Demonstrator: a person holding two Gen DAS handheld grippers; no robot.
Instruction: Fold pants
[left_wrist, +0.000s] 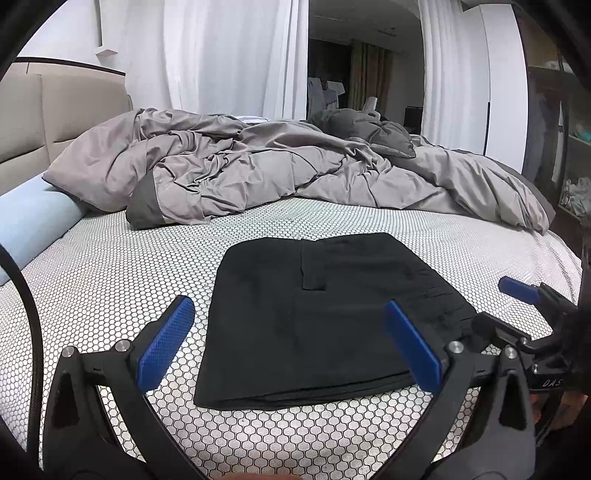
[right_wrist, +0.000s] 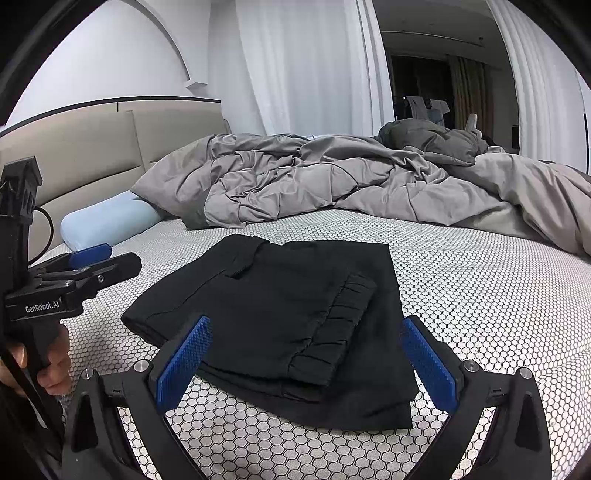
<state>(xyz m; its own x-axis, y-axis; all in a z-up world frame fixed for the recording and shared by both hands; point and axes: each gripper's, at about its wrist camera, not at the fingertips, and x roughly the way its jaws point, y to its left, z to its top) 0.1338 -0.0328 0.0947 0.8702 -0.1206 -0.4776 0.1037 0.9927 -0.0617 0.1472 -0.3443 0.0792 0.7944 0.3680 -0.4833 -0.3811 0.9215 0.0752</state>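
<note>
The black pants (left_wrist: 317, 317) lie folded into a compact, roughly rectangular stack on the honeycomb-patterned mattress (left_wrist: 110, 266), in the near middle of the bed. In the right wrist view the pants (right_wrist: 280, 321) show several layers, with the gathered elastic cuff (right_wrist: 332, 328) lying on top towards the near right and a wider layer spread beneath it.

The left gripper (left_wrist: 288, 347) hovers at the near edge of the stack, its jaws spread wide with nothing between them; one blue pad (left_wrist: 166, 343) sits over the mattress to the left of the cloth, the other over the cloth's near right part. The right gripper (right_wrist: 306, 365) is held the same way at the near side of the pants, jaws wide apart and empty, with a blue pad (right_wrist: 184, 365) on each side of the folded edge.

Farther back a rumpled grey duvet (left_wrist: 266, 170) is heaped across the bed. A light blue pillow (right_wrist: 107, 221) lies at the far left against the beige headboard (right_wrist: 92, 147). White curtains (left_wrist: 221, 55) hang behind the bed
</note>
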